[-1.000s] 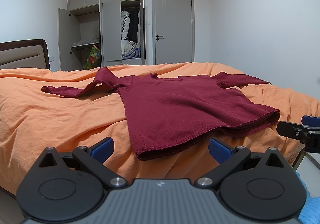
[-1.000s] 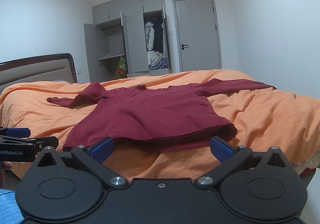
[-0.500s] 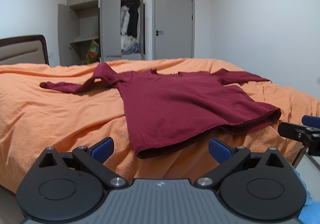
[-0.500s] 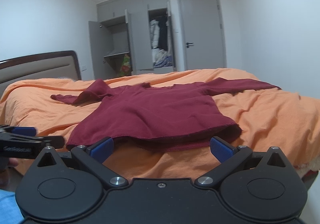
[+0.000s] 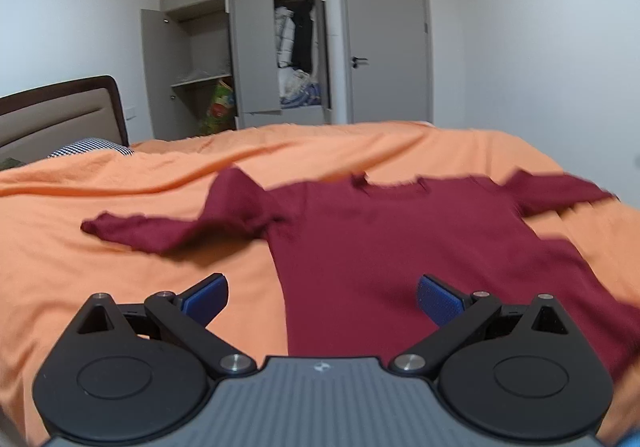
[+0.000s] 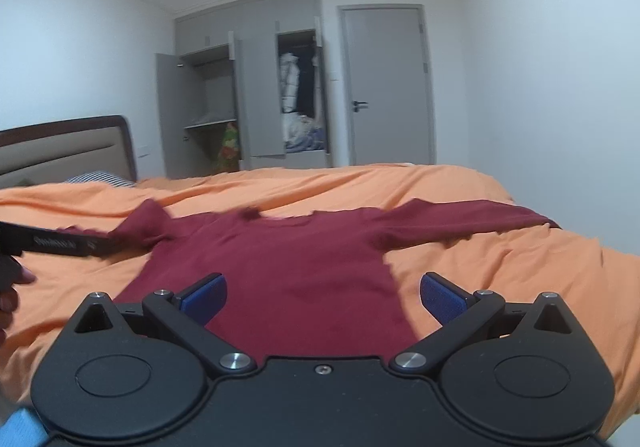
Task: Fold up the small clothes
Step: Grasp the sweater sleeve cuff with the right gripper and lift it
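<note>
Nearest to us, the left gripper (image 5: pixel 322 297) has its jaws wide apart and holds nothing; its blue pads (image 5: pixel 206 297) stand over the lower part of the shirt (image 5: pixel 384 243) and the orange cover (image 5: pixel 100 275) beside it. We cannot tell if the pads touch the cloth. The right gripper (image 6: pixel 322 297) is also spread wide and empty, with its two pads over the lower body of the same shirt (image 6: pixel 296 267), near the right edge of it. In the right wrist view we see the left gripper (image 6: pixel 60 245) again as a dark bar coming in from the left side, near the left sleeve, and a part of a hand (image 6: pixel 12 287) behind it. The dark red shirt lies flat on the bed (image 6: pixel 500 275), front side up, neck away from us, with both long sleeves spread out to the sides; the left sleeve is a little bunched at the shoulder. Further back, a striped pillow (image 5: pixel 90 147) lies in front of the padded headboard (image 5: pixel 60 115). Against the far wall stands a grey wardrobe (image 5: pixel 244 47) with open doors and clothes inside, and to the right of it a closed grey door (image 5: pixel 386 43).
</note>
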`<action>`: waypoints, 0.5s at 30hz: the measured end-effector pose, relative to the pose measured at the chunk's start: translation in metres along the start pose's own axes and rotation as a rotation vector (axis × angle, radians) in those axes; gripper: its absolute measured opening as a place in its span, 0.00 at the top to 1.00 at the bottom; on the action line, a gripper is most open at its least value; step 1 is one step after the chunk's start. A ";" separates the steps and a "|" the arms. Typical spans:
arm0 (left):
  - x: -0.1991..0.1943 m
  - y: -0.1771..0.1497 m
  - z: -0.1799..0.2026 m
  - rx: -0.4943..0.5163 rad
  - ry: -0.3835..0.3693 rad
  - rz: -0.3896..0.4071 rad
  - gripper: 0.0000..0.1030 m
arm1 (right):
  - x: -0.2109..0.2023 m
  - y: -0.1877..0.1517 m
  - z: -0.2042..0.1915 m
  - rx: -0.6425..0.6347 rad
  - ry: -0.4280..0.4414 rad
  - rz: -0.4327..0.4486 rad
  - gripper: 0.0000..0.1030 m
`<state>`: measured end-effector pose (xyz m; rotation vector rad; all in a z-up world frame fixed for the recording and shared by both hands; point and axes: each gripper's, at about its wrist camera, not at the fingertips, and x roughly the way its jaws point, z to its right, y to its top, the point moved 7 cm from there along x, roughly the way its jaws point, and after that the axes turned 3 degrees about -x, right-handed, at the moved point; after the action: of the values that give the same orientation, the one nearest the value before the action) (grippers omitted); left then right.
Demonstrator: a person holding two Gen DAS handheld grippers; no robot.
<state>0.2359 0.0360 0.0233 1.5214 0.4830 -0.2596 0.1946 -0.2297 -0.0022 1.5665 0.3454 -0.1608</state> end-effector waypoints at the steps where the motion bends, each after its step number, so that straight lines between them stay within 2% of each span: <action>1: 0.008 0.009 -0.001 -0.004 0.006 0.003 0.00 | 0.008 0.004 0.008 0.009 -0.010 -0.007 0.00; 8: 0.061 0.065 0.006 -0.018 0.014 0.015 0.00 | 0.064 0.037 0.081 0.073 -0.096 -0.015 0.00; 15: 0.127 0.076 0.045 -0.073 -0.009 -0.021 0.00 | 0.129 0.059 0.189 0.167 -0.227 -0.045 0.00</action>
<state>0.3890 0.0120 0.0322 1.4445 0.4960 -0.2624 0.3565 -0.4014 0.0076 1.6859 0.1918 -0.4077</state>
